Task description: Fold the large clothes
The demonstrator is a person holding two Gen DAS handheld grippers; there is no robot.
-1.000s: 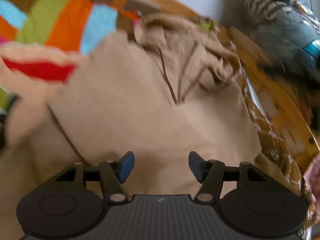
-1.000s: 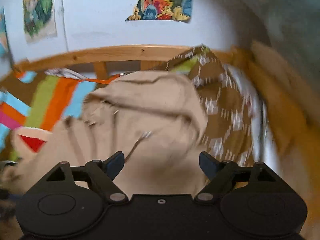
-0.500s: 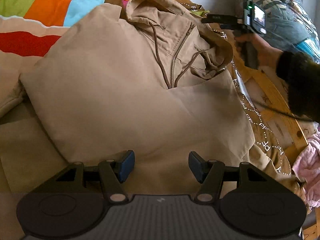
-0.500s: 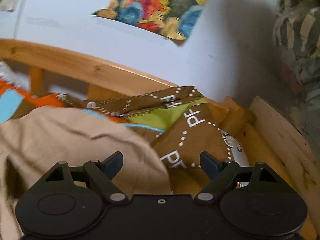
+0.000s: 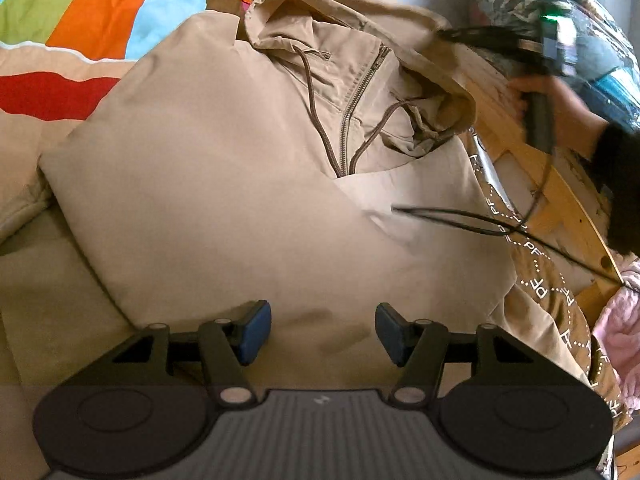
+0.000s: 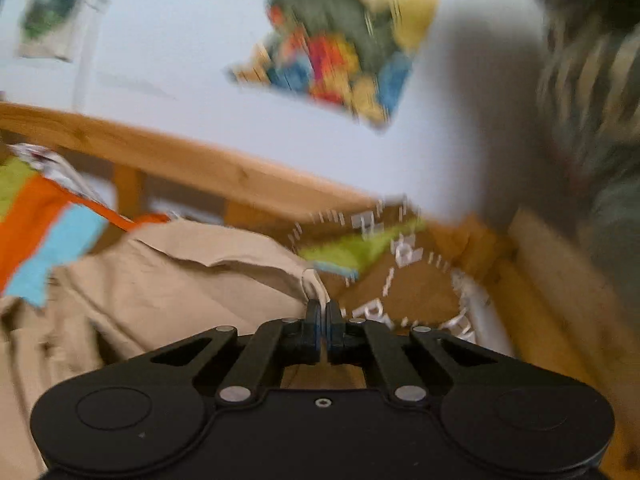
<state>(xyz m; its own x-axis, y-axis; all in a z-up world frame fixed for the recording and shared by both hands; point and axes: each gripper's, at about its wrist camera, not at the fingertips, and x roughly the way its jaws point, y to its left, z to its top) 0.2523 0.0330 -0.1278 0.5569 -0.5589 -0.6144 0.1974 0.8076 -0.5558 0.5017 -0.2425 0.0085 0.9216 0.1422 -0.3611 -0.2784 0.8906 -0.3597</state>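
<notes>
Wooden bed rails (image 6: 180, 160) frame a mattress covered by a bright striped blanket (image 5: 100, 12); on it lies the tan hooded jacket (image 5: 224, 184), front up, zip and drawstrings showing; the left gripper (image 5: 323, 330) hangs over its lower part, jaws spread wide and empty; the right gripper (image 6: 322, 316) (picture blurred) is pinched tight on the hood's edge, beside a brown lettered cloth (image 6: 408, 292).

Two black hand-held grippers with blue finger pads

The left gripper (image 5: 323, 333) has a ribbed grey body, round black side discs, silver pivot screws; the right gripper (image 6: 323, 317) is plain black. A hand (image 5: 538, 98) wears a dark sleeve (image 5: 620, 176), thin black cable (image 5: 480, 224) trailing.
</notes>
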